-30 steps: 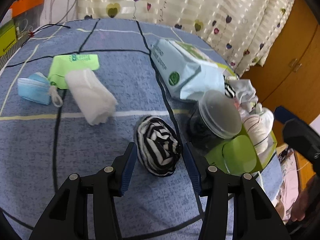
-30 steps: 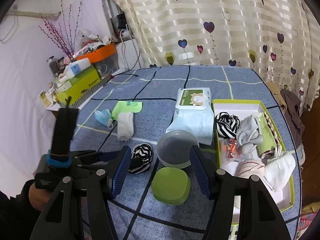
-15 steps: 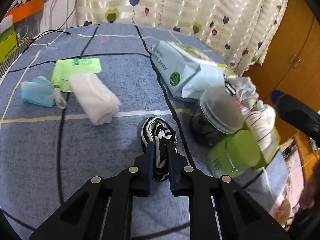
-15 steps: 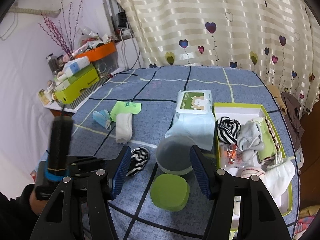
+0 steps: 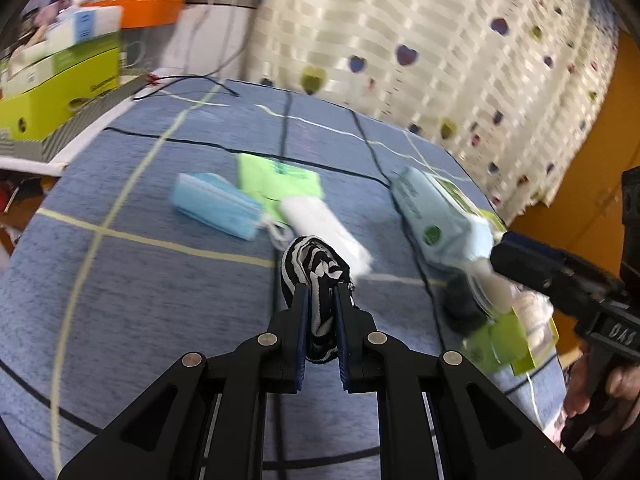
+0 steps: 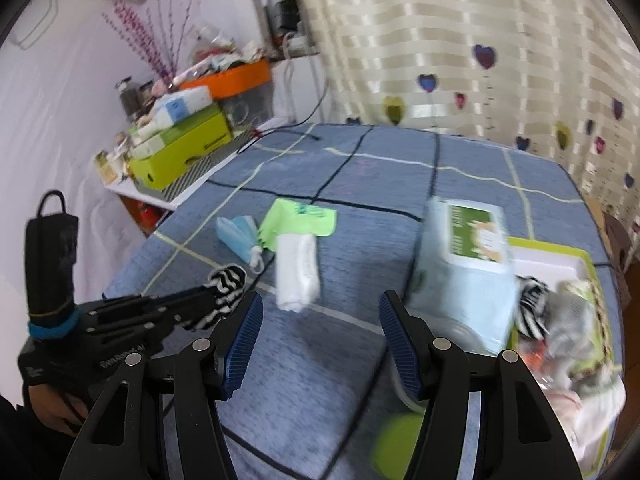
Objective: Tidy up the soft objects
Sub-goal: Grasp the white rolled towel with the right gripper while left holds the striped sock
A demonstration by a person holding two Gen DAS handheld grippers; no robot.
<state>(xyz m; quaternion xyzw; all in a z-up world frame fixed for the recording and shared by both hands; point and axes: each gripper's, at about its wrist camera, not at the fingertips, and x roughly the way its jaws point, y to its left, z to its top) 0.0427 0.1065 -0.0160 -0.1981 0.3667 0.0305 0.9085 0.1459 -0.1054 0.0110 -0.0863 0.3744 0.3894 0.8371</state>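
My left gripper [image 5: 319, 294] is shut on a black-and-white striped sock [image 5: 314, 268] and holds it lifted above the blue bedspread. In the right wrist view the same sock [image 6: 226, 284] hangs from the left gripper [image 6: 208, 300] at the left. My right gripper [image 6: 320, 340] is open and empty, above the bedspread near the rolled white cloth [image 6: 298, 270]. The green-rimmed box [image 6: 560, 252] at the right holds another striped sock [image 6: 532, 308] and several soft items.
A blue face mask [image 5: 212, 204], a green packet [image 5: 280, 184], the white cloth roll [image 5: 320, 228] and a wet-wipes pack [image 5: 436, 216] lie on the bed. A clear tub and green lid [image 6: 394, 450] sit by the box. A cluttered shelf [image 6: 180, 144] stands at the left.
My left gripper closed on the striped sock and lifted it off the bed, swinging left. The right gripper stayed open and moved left, towards the white cloth.
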